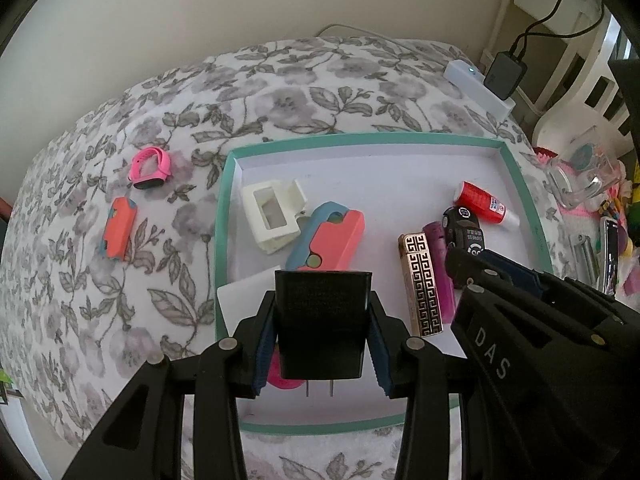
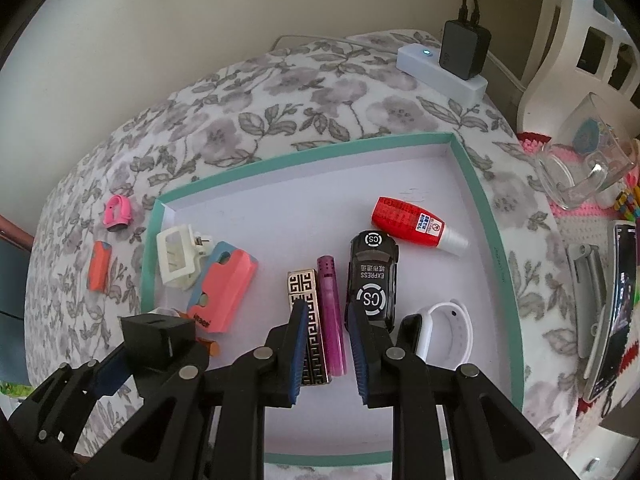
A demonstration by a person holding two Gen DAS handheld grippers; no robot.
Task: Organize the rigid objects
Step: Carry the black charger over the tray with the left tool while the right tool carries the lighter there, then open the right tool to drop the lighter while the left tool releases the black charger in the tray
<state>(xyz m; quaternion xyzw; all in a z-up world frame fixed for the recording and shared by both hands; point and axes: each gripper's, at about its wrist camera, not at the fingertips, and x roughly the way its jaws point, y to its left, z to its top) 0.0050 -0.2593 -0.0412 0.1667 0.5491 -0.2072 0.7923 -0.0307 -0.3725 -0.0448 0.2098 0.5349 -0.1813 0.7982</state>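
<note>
My left gripper (image 1: pixel 322 344) is shut on a black plug adapter (image 1: pixel 324 316), prongs toward the camera, over the near left corner of the teal-rimmed tray (image 1: pixel 222 208). My right gripper (image 2: pixel 328 344) points down into the tray, open. A purple tube (image 2: pixel 333 316) lies between its pads with a narrow gap on each side. Beside the tube lie a gold patterned lighter (image 2: pixel 301 284) and a black toy car (image 2: pixel 372 276). The tray also holds a red bottle (image 2: pixel 408 220), a white wristband (image 2: pixel 444 332), a white adapter (image 1: pixel 270 216) and a coral-and-blue case (image 1: pixel 332 236).
On the floral cloth (image 1: pixel 280 92) left of the tray lie a pink watch (image 1: pixel 150 168) and a small coral box (image 1: pixel 119 234). A power strip with a black charger (image 2: pixel 460 52) sits at the back right. A glass mug (image 2: pixel 588 172) and a phone (image 2: pixel 616 312) crowd the right side.
</note>
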